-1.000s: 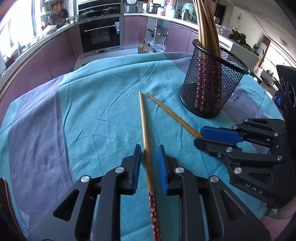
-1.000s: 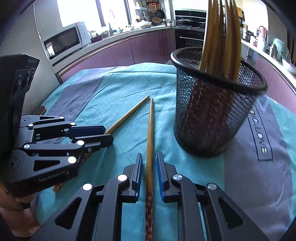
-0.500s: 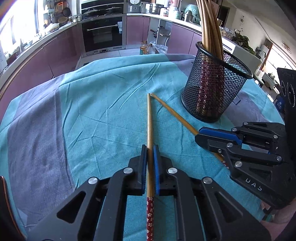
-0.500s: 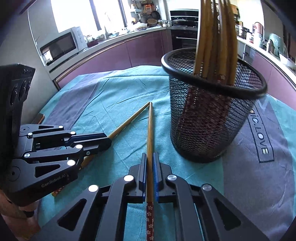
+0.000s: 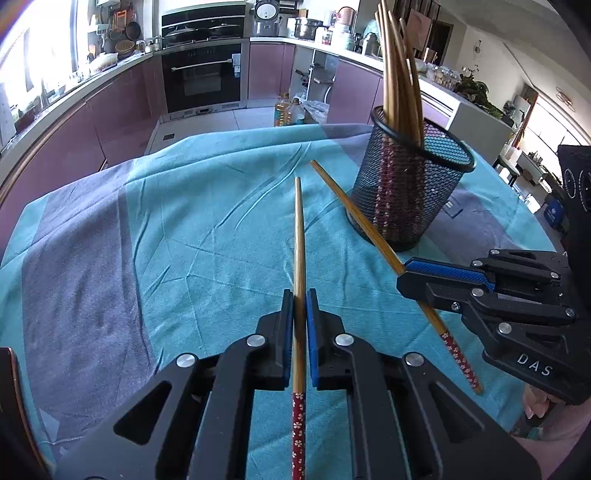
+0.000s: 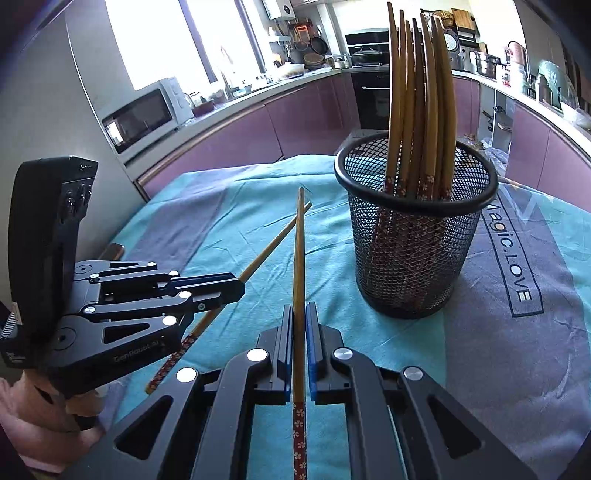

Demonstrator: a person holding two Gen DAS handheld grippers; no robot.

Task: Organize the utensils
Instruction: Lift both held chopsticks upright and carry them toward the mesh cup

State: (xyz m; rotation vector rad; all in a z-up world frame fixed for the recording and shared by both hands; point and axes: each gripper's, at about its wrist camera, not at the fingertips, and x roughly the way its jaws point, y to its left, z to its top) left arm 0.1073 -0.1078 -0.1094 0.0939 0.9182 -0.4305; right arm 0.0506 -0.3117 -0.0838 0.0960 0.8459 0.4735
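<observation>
Teal-and-grey tablecloth [image 5: 207, 236] covers the table — creased, "Magic.LOVE" print [image 6: 511, 251] near its right edge; purple cabinets [image 5: 122, 107] wrap the far wall; built-in black oven [image 5: 201, 79] far centre; white microwave [image 6: 142, 114] on the far-left counter; oil bottles [image 5: 286, 114] on the floor; pots [image 5: 304, 27] and rice cooker [image 5: 266, 16] on the counter — far right.

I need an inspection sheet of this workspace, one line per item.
Surface: teal and grey cloth, wrinkled.
Job's things: black mesh wire holder, upright, holding bamboo chopsticks with red flowered ends; two more such chopsticks in the grippers.
Clutter: nothing seen.
Grippers: left gripper shut on left chopstick; right gripper shut on right chopstick.
Cables: nothing seen.
Surroundings: kitchen with purple cabinets, black oven, white microwave.
</observation>
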